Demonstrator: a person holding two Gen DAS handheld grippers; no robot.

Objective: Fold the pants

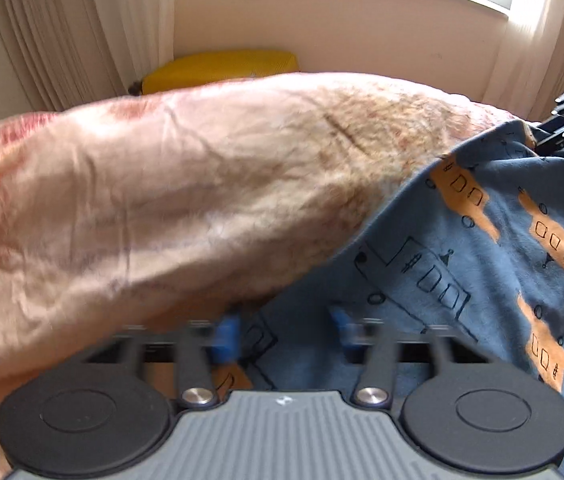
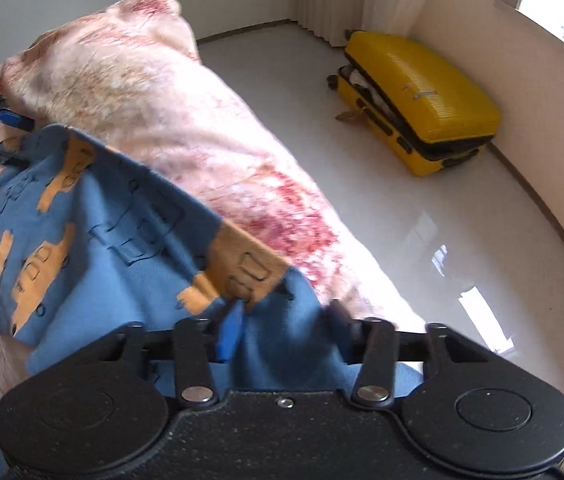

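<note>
Grippers (image 1: 284, 334) (image 2: 282, 324) level, pants (image 2: 82, 216) between.

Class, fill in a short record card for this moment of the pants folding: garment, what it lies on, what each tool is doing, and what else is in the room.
garment: blue pants with orange bus print
surface: pink blanket, pants lying on it
left tool: fingers apart, pants cloth between them; grip unclear through blur
right tool: fingers apart, a raised fold of the pants bunched between them
background: yellow suitcase, partly open, on the pale floor by the wall; curtain
</note>
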